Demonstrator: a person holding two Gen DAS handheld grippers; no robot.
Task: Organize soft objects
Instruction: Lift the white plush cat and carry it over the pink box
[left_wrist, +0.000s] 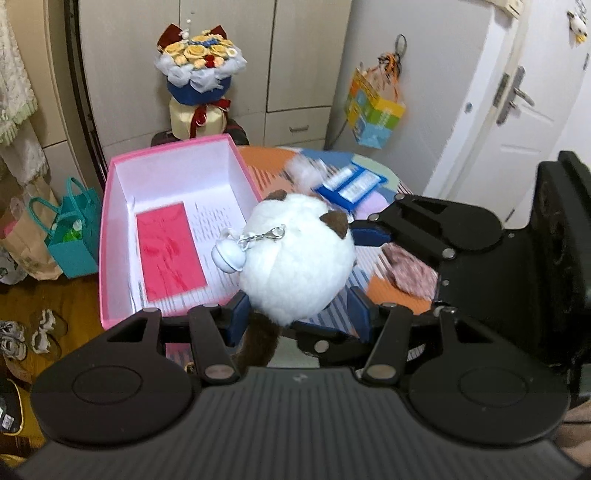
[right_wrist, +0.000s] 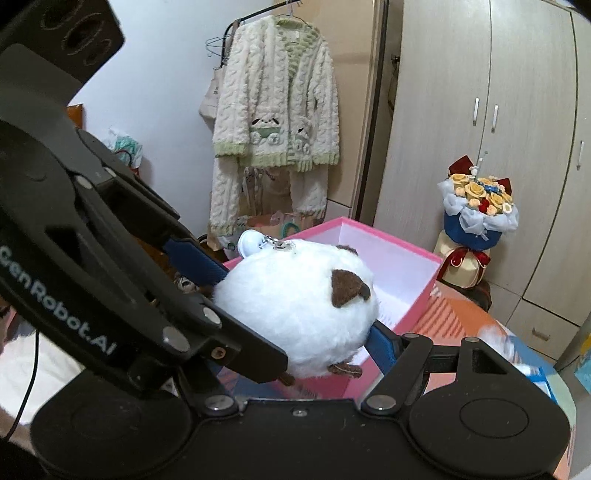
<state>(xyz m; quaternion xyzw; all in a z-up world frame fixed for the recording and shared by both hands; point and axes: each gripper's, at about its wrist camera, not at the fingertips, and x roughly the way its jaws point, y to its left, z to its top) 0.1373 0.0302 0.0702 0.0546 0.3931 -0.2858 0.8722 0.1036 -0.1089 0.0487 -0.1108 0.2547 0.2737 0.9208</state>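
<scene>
Both tongs are on 1 thing: a round white plush toy (left_wrist: 299, 258) with brown ears, a brown tail and a metal clasp with a small white bell (left_wrist: 229, 256). Left gripper (left_wrist: 299, 317) has its 2 blue pads half closed against the toy's lower sides, pinching it. Right gripper (left_wrist: 354, 258) comes in from the side in the left wrist view; 1 blue pad (left_wrist: 371, 236) touches the toy by the ear. In the right wrist view the right gripper (right_wrist: 295, 299) stands wide with the toy between its pads, the near pad (right_wrist: 382, 349) pressed into the fur, the far one (right_wrist: 195, 260) touching the top-left side. So the right tongs also pinch the toy, spread wide around it.

Toy hangs in the air at the near corner of an open pink box (left_wrist: 107, 206), partly over its rim and partly over the patterned tablecloth (left_wrist: 266, 166). Inside the box: a red envelope (left_wrist: 170, 249) lying flat on a printed sheet (left_wrist: 218, 221). On the cloth beyond the toy: a blue packet (left_wrist: 351, 184), a blurred white fluffy item (left_wrist: 303, 170), and pinkish fabric (left_wrist: 410, 269) just beside the right gripper. Behind the box stands a bouquet (left_wrist: 199, 62); a cream cardigan (right_wrist: 277, 96) hangs on a rack.
</scene>
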